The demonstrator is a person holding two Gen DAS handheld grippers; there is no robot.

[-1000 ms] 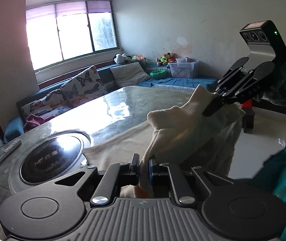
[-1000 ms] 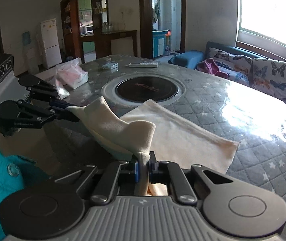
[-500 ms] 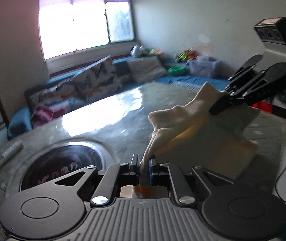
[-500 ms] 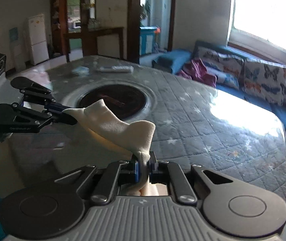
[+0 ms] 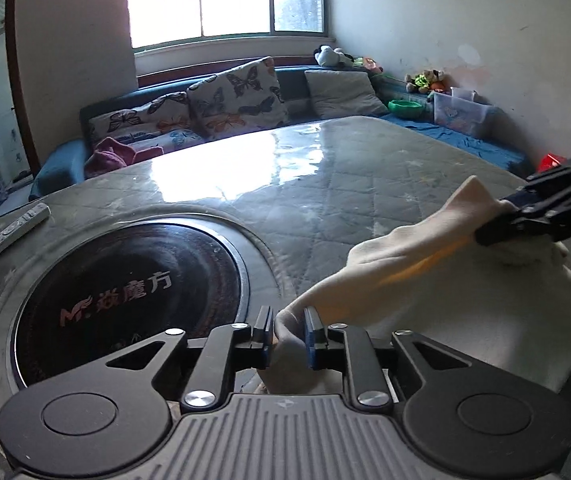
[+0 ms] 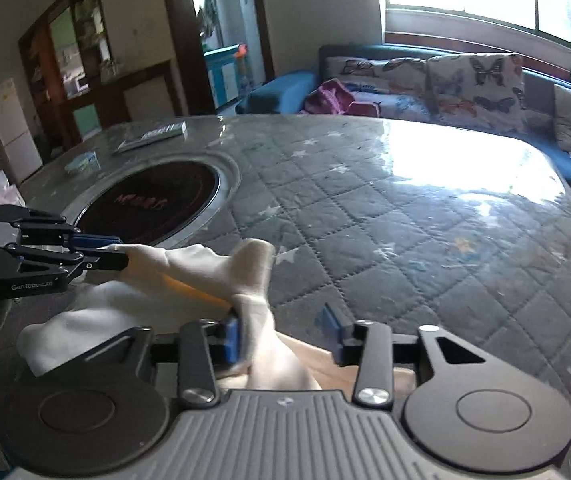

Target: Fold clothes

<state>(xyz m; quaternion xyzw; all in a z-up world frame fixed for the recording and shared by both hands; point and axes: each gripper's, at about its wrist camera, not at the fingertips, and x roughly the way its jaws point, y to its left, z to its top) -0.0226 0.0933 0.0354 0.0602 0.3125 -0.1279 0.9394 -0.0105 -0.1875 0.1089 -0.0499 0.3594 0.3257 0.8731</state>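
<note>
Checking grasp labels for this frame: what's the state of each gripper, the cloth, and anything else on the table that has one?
left gripper: shut on a corner of the cream cloth.
right gripper: jaws wide open, cloth draped against one finger only.
cream cloth: partly lifted, bunched in a ridge between the grippers, the rest lying on the table.
black round cooktop: bare, no glow visible.
grey remote control: lying flat, untouched.

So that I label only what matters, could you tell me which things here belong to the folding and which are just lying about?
Job: cream cloth; left gripper, pinching it; right gripper, open around it.
Lying about: remote control; hob; butterfly cushions; plush toys.
</note>
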